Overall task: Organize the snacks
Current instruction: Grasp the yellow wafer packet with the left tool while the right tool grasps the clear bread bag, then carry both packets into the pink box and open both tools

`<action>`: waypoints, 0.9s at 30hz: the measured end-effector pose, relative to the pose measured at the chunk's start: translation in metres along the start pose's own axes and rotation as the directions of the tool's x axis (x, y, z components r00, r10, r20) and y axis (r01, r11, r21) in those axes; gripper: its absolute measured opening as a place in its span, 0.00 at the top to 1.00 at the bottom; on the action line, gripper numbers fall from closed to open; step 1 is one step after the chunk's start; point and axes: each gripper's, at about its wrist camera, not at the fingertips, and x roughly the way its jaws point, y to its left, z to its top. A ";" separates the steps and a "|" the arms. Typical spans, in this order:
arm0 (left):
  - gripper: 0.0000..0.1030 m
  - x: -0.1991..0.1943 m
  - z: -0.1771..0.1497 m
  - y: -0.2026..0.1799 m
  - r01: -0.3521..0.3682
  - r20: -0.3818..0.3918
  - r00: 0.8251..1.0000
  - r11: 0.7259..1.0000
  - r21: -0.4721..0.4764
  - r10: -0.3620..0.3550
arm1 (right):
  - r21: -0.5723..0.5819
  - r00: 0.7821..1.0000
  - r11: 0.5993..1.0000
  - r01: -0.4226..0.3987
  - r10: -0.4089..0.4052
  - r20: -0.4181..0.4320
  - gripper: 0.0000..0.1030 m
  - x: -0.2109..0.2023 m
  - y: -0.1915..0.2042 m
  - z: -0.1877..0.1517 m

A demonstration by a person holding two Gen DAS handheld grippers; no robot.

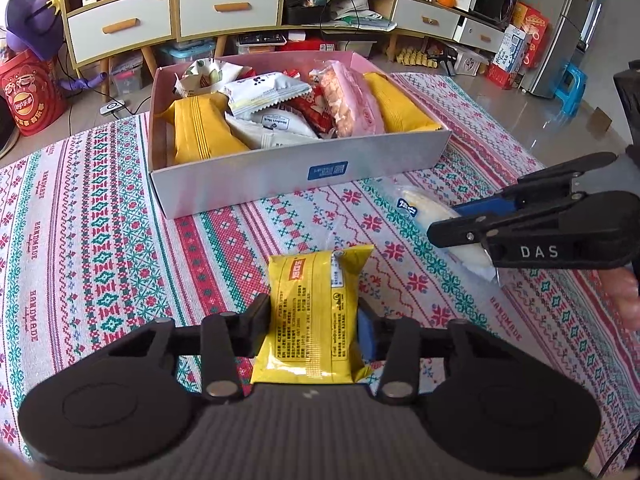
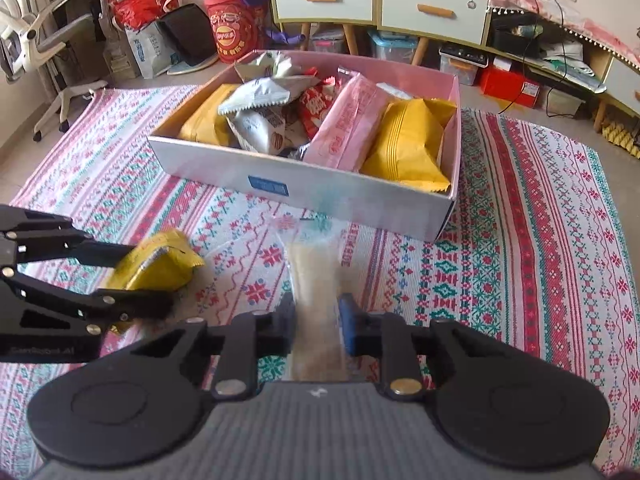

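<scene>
A white cardboard box [image 1: 256,176] [image 2: 320,178] with a pink inside stands on the patterned cloth, filled with several yellow, white, red and pink snack packets. In front of it my left gripper [image 1: 314,320] [image 2: 132,276] is shut on a yellow snack packet [image 1: 316,312] [image 2: 160,264], its pads pressing both sides. To the right, my right gripper [image 2: 316,320] [image 1: 460,220] is shut on a long clear-wrapped pale snack bar [image 2: 316,276] [image 1: 424,210] that lies on the cloth and points toward the box.
The cloth [image 1: 100,240] covers the floor around the box. Behind stand cabinets with white drawers [image 1: 228,8], storage bins and a red bucket [image 1: 32,96]. An office chair [image 2: 44,52] is at the far left in the right wrist view. A hand [image 1: 624,296] shows at the right edge.
</scene>
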 end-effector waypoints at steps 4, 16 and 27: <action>0.52 0.000 0.000 0.001 -0.004 -0.004 1.000 1.000 -0.008 0.004 | 0.000 1.000 1.000 0.012 -0.012 -0.026 0.80 0.003 -0.001 -0.002; 0.48 0.007 -0.004 0.006 0.019 -0.045 0.999 0.998 -0.065 -0.022 | -0.028 0.999 0.999 0.041 -0.041 -0.018 0.79 0.009 0.002 -0.007; 0.54 -0.004 0.000 -0.003 0.037 -0.008 0.999 0.999 -0.037 -0.038 | 0.081 1.000 0.997 -0.015 0.015 -0.001 0.83 -0.002 -0.011 -0.001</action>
